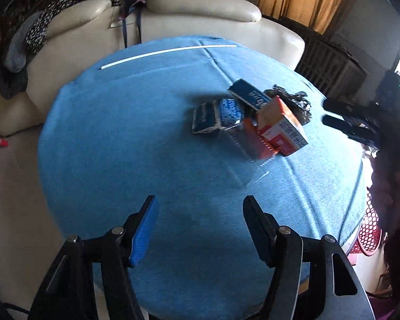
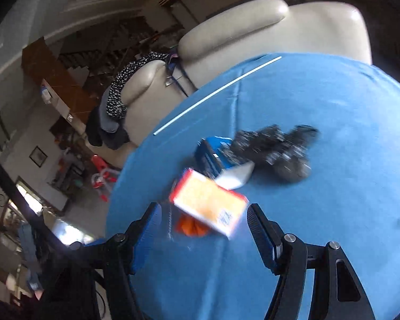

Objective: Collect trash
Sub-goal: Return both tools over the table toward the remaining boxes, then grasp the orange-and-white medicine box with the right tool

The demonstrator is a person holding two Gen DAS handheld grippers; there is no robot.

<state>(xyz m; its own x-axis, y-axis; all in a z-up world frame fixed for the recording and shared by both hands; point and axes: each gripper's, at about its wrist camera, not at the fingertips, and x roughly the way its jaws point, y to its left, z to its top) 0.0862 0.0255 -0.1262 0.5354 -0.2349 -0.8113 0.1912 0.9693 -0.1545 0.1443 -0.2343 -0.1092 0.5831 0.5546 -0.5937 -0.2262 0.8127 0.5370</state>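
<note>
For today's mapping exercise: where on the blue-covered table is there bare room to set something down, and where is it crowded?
Bare cloth lies between the white strip and the pile, and between the pile and the left gripper. Crowded: orange box, blue boxes and black crumpled bag clustered together.

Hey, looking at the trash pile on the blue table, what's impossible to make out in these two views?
- Print on the orange-and-white box: right wrist view, motion blur.
- Crumpled black bag: right wrist view, blurred; in the left wrist view the boxes partly cover it.
- Orange wrapper: right wrist view, mostly hidden under the box.
- Right gripper: left wrist view, blurred, dark against the frame edge.
</note>
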